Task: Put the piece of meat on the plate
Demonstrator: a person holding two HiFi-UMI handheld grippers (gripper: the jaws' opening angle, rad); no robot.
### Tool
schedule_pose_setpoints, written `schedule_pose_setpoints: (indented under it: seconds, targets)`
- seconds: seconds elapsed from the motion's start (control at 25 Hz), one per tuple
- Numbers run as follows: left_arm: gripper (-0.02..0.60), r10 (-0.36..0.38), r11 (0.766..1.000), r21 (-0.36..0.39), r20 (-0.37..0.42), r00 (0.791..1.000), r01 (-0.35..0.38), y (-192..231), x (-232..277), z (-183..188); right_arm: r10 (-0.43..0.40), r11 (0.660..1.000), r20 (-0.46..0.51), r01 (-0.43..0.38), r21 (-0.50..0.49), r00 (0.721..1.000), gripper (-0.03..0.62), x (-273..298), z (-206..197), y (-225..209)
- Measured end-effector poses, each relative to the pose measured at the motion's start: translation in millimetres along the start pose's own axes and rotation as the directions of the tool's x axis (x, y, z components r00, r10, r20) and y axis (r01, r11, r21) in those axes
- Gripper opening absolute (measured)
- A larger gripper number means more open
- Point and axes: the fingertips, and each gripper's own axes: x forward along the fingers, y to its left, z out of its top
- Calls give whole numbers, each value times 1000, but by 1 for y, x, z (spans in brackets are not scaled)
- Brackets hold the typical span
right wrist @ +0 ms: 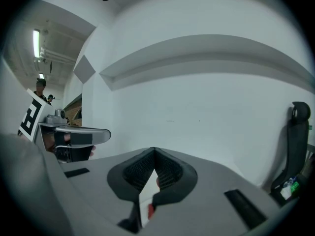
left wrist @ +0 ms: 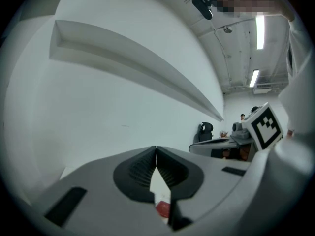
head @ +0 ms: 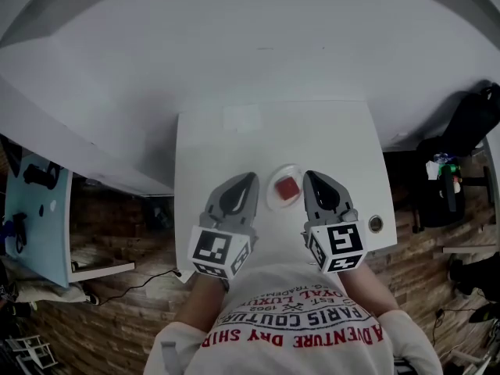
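The piece of meat point(head: 287, 187) sits on the plate point(head: 271, 194), plate on the tabletop point(head: 234, 139), left gripper point(head: 251, 176) just left, right gripper point(head: 309, 175) just right

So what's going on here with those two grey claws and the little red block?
A person is holding a two-jaw gripper in each hand over a white table. The red block is a piece of meat, and it already lies on a small plate near the table's front edge. The left gripper and the right gripper sit on either side of the plate. Both have their jaws closed and hold nothing, so the job looks done.
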Motion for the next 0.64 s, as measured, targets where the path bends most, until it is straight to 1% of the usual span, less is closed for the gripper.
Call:
schedule_pose_setpoints:
  seconds: [0.28,0.64]
  targets:
    - [6,-13,1000,-4,-12,1000,13,-11,2,-9,-15,1000,-18,16,23,1000,12,-10,-12,-7]
    - [6,-20,1000,-7,-16,1000,20,-16,-2,-12,-33,999,-29,34,28,999,12,-16,-17,-9]
